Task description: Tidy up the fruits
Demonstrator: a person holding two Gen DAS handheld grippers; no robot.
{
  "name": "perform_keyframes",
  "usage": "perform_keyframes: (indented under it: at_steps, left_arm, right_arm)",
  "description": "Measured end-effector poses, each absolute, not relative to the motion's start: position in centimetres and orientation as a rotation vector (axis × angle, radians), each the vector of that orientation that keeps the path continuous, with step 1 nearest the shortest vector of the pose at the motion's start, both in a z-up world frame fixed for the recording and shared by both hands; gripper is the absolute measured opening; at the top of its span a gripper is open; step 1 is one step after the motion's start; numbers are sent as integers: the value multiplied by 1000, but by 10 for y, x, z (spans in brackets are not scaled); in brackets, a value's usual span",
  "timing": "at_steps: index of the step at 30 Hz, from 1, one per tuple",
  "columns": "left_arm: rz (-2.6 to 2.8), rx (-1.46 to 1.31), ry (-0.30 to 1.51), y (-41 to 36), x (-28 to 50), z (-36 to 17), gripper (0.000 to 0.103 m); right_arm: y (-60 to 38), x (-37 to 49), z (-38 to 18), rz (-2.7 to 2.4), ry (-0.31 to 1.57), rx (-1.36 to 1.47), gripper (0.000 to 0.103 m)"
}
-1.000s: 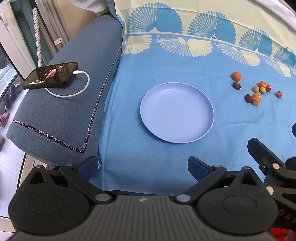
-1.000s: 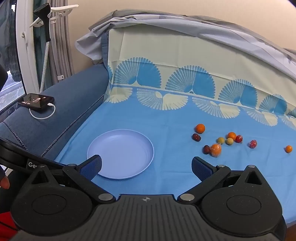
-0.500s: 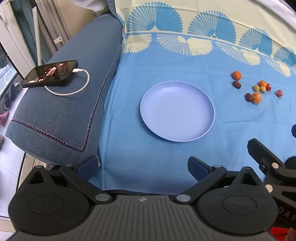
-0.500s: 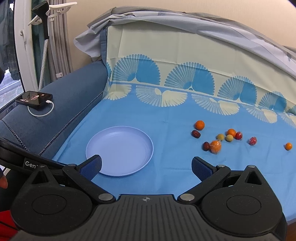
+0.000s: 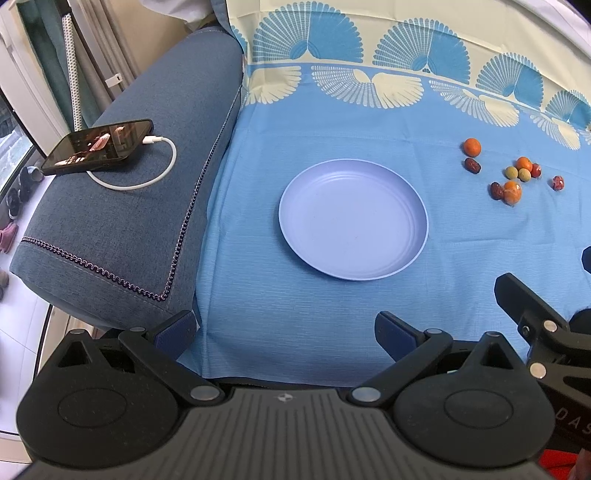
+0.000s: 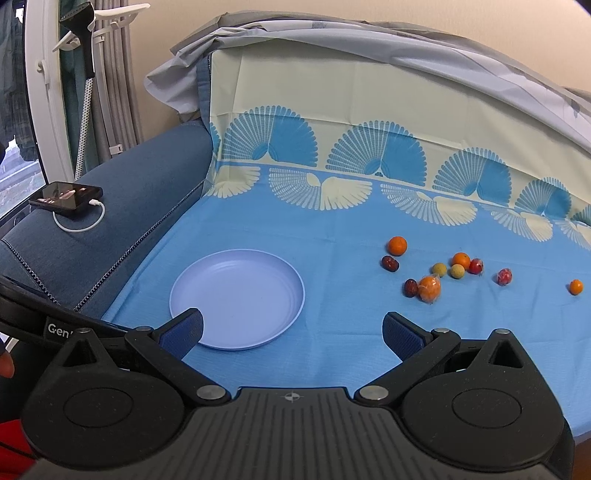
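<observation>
A blue sofa (image 6: 140,177) (draped in a fan-patterned cloth (image 6: 369,206)) stands against a beige wall (image 6: 332,22) beside a window (image 6: 18,110).

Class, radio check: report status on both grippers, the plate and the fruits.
Left gripper open, right gripper open, both holding nothing. Plate bare; fruits loose on cloth to its right. Nothing in the way.

right tool (image 5: 535,321) cut off, fruit types unclear

Two fisheye wrist views over a sofa seat draped in blue cloth.
The left view looks steeply down on the plate (image 5: 353,219); the right looks lower and flatter from farther back. Both share the plate, the fruits (image 6: 430,288) at 2 o'clock and the phone (image 5: 98,146) at 10 o'clock.
</observation>
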State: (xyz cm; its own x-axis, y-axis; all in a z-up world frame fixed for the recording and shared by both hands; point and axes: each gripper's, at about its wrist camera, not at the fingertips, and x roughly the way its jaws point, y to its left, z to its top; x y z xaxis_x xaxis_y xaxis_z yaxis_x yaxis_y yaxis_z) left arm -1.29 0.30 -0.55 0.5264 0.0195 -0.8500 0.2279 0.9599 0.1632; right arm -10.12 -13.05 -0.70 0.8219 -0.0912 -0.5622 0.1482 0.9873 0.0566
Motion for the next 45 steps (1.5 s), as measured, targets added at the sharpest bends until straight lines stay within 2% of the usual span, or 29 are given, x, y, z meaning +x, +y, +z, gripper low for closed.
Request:
perform_keyframes:
  at_steps: [29, 38, 45]
  left_arm:
    - [-171, 279, 1021, -7, -11, -3, 103]
    - [-219, 283, 1036, -54, 21, 6, 103]
    - [-350, 362, 951, -148, 64, 17, 103]
  right_arm:
    - [-149, -97, -8, -153, 543, 178, 103]
    - [-242, -101, -8, -421, 468, 320, 103]
    - [-361, -111, -17, -729, 441, 343, 103]
